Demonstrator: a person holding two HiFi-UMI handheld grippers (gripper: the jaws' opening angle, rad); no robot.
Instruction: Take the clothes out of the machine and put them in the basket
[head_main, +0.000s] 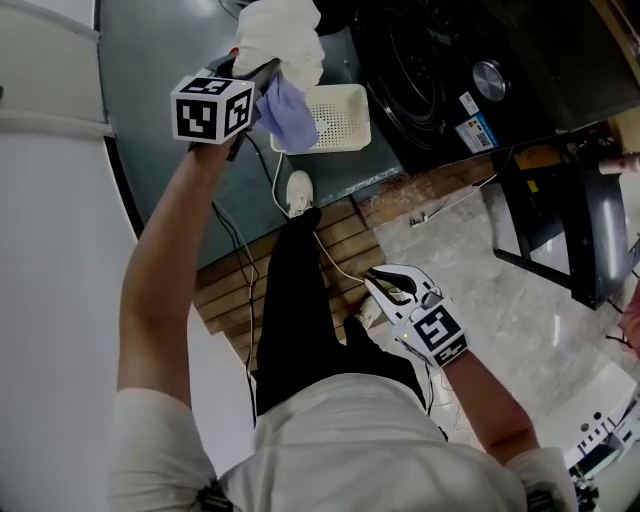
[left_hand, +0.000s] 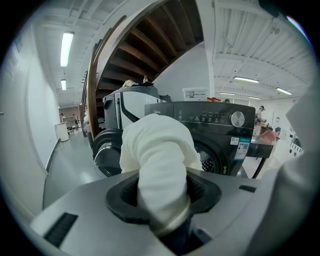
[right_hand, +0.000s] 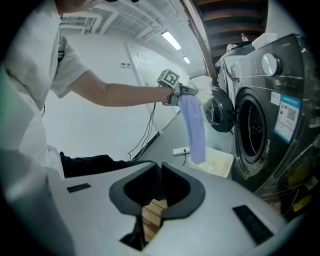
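left gripper clamps white garment, lavender cloth dangling above basket, likely for dropping | right gripper jaws together, empty, parked low

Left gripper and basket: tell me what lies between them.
In the right gripper view, a blue cloth hangs from the left gripper, which also grips a white cloth, down toward the basket; nothing else lies between.
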